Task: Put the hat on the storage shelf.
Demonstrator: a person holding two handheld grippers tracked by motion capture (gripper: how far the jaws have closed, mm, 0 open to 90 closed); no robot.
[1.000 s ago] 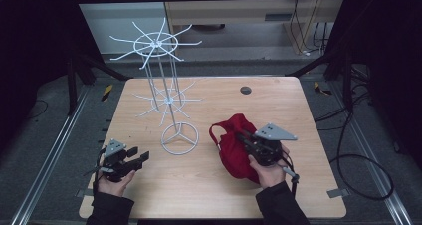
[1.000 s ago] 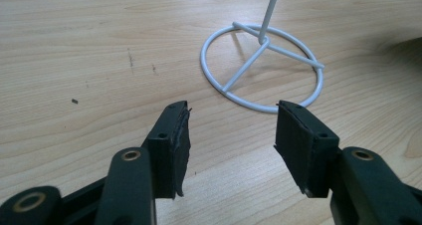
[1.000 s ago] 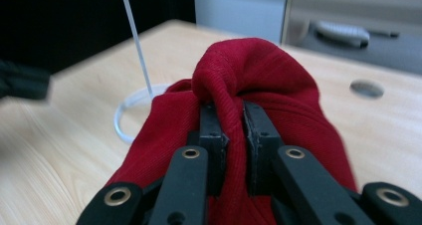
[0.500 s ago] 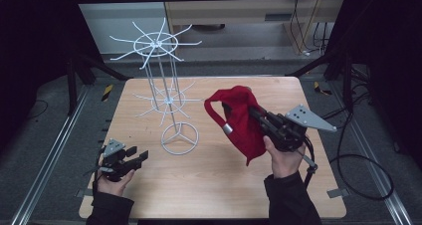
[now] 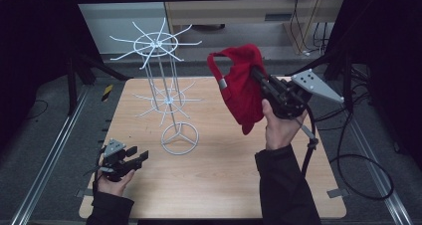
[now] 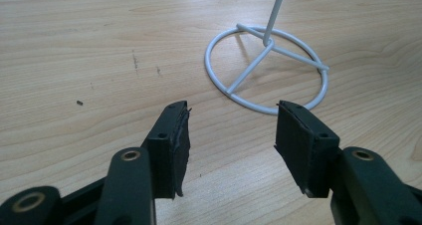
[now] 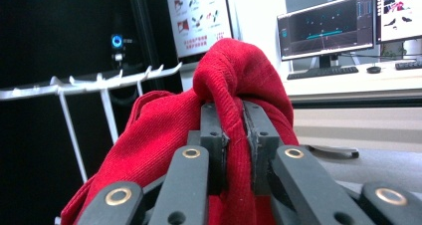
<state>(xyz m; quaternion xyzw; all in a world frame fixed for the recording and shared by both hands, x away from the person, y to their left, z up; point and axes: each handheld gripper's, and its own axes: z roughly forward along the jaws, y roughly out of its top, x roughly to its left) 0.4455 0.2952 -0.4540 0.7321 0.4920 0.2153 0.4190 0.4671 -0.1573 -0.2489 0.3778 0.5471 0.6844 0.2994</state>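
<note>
High view: right gripper (image 5: 260, 76) clamped on a red cap (image 5: 242, 85) held in the air; left gripper (image 5: 142, 156) idle and open near the table's front left.

The cap hangs from the right gripper above the right half of the wooden table (image 5: 224, 160), clear of its surface, level with the top ring of arms of the white wire rack (image 5: 160, 80) and to the right of it, not touching it. Its strap loop with a metal buckle faces the rack. In the right gripper view the two jaws pinch a fold of the red cloth between them. In the left gripper view the jaws stand apart with nothing between them, low over the wood, pointing at the rack's round base (image 6: 266, 70), which is just ahead and untouched.
</note>
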